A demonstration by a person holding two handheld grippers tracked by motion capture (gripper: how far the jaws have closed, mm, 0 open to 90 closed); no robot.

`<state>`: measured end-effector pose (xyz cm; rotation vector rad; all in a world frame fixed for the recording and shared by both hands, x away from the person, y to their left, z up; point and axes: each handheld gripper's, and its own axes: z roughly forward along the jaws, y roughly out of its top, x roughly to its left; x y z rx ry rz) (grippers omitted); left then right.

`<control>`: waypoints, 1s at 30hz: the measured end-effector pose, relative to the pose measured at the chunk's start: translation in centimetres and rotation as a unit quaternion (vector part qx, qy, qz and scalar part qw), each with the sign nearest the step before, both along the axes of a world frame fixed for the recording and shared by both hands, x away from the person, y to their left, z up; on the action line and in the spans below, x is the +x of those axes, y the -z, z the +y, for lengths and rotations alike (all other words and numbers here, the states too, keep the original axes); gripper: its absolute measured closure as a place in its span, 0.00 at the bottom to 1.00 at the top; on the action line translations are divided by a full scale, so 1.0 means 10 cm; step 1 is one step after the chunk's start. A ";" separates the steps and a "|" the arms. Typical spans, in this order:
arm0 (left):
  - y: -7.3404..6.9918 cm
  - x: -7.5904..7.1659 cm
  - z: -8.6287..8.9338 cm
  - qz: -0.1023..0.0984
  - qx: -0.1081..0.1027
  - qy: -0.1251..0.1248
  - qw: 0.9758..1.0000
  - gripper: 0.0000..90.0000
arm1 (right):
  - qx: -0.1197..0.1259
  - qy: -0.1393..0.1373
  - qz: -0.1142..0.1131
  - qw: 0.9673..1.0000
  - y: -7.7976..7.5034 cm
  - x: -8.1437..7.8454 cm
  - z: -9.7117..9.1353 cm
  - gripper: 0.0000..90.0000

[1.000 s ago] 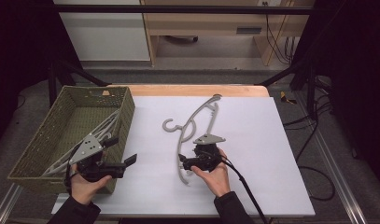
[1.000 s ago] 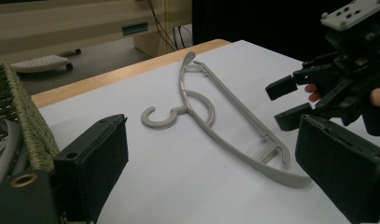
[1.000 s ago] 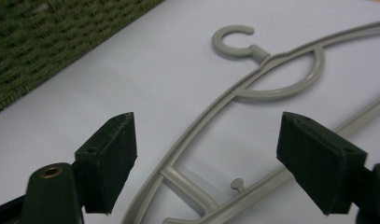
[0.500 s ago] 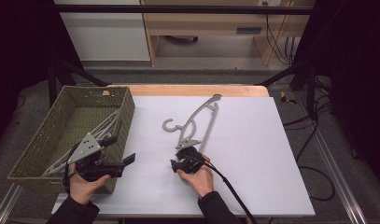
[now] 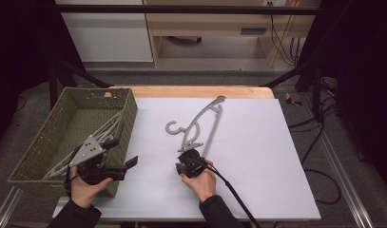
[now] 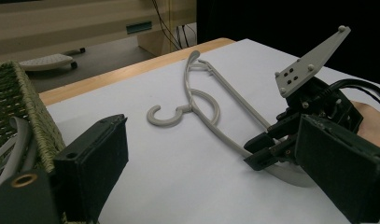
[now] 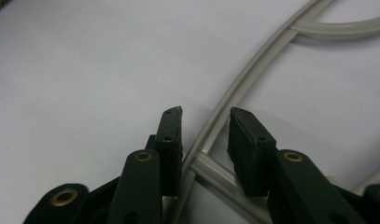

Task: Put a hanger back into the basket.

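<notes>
Looking down from the high view, a grey hanger lies flat on the white table, its hook toward the basket at the left edge. The right gripper sits at the hanger's near end, low over the table. The left gripper hovers just beside the basket's near right corner, jaws apart and empty. More grey hangers lie inside the basket.

From the left gripper view, its own two jaws stand wide apart with nothing between them. Beyond them the hanger rests on the table, and the right gripper is down at its near end. The basket wall rises at the left.

In the right gripper view, the jaws straddle the hanger where a crossbar meets the curved arm. They have just been closing, with the hanger between them; a slim gap shows beside each pad, so the grip is not yet tight.
</notes>
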<state>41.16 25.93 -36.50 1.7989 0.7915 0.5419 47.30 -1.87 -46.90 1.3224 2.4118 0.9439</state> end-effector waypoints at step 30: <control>0.02 -0.01 -0.04 0.003 0.007 0.002 1.000 0.10 | -0.013 -0.006 0.045 0.999 -0.10 -0.38 -1.08 0.89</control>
